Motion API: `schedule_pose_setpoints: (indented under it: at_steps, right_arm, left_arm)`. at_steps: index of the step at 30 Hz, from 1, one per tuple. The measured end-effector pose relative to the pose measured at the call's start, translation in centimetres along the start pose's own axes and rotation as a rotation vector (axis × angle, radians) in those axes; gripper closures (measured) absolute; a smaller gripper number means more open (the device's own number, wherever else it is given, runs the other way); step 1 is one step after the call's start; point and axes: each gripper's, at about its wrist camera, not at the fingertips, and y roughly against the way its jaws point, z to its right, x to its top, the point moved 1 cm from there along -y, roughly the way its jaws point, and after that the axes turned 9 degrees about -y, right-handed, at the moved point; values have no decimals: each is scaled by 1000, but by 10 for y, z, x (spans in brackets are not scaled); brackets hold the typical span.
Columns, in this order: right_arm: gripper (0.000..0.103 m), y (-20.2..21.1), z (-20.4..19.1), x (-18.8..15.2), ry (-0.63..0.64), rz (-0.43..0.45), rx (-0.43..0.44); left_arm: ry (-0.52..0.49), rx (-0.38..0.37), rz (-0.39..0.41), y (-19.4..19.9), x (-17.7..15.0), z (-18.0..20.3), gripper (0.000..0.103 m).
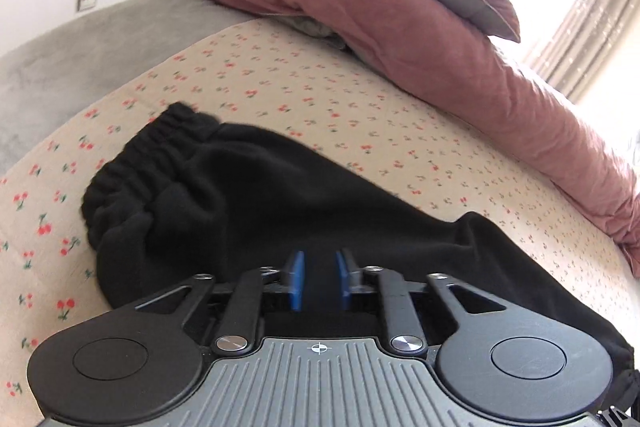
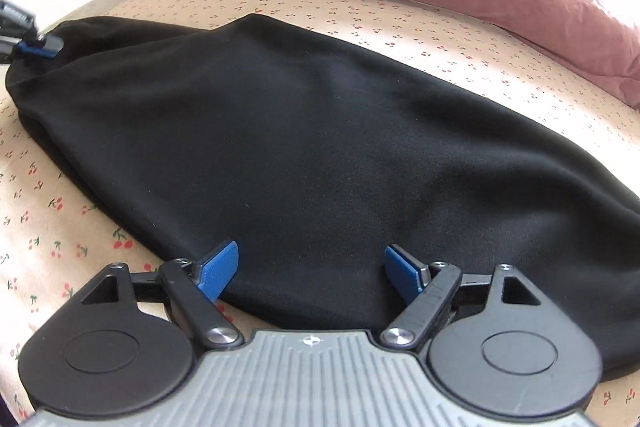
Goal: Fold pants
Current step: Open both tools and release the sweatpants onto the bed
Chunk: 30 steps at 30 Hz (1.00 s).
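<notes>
Black fleece pants, soft and thick, spread lengthwise across a cream bedsheet printed with small red cherries, pink rumpled duvet bunched along the far side. At far left of the left wrist view, the gathered elastic waistband bunched and lying on the sheet. Left gripper low over the black cloth, blue-padded fingers drawn close with dark fabric between them; pinched on the pants, most likely, though black on black makes contact hard to confirm. Seen again at the left edge of the right wrist view, closed on a corner of the garment, cloth pulled taut toward it, probably to keep that end anchored and flat. Further right, right gripper at the near edge of the pants, blue fingers spread wide, nothing gripped, cloth lying between and beneath them. Positioned, apparently, to take the near edge so both ends can lift together for a fold. Fleece likely to sag and slip unless a full thickness is caught.
</notes>
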Motion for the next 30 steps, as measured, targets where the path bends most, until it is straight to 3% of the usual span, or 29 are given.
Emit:
schedule_pose_setpoints:
  at_steps: [2,4,7,12,15,17,21,25,30]
  right_arm:
    - [34,-4,-4,1,21,-11,1]
    - [34,-3,-5,0,35,-15,-7]
    - [33,-2,-3,0,25,-18,1]
    - [28,-3,1,-2,9,-12,19]
    - [28,-3,2,-2,8,-11,24]
    - [27,-3,2,-2,10,-12,25]
    - [27,-3,2,-2,14,-13,24]
    - [25,-3,0,-3,19,-12,4]
    - [17,-8,-4,0,22,-10,-36]
  left_arm:
    - [-26,0,25,-15,16,20,18]
    - [-56,-19,-2,-40,27,44,19]
    - [-88,-192,-84,-84,33,85,19]
    - [19,-430,-127,-140,29,135,19]
    - [50,-419,-172,-172,20,155,20]
    - [34,-421,-121,-178,15,163,11]
    - [-31,-438,-116,-168,18,167,10]
    - [37,-528,-19,-136,37,135,9]
    - [46,-421,-91,-157,27,133,9]
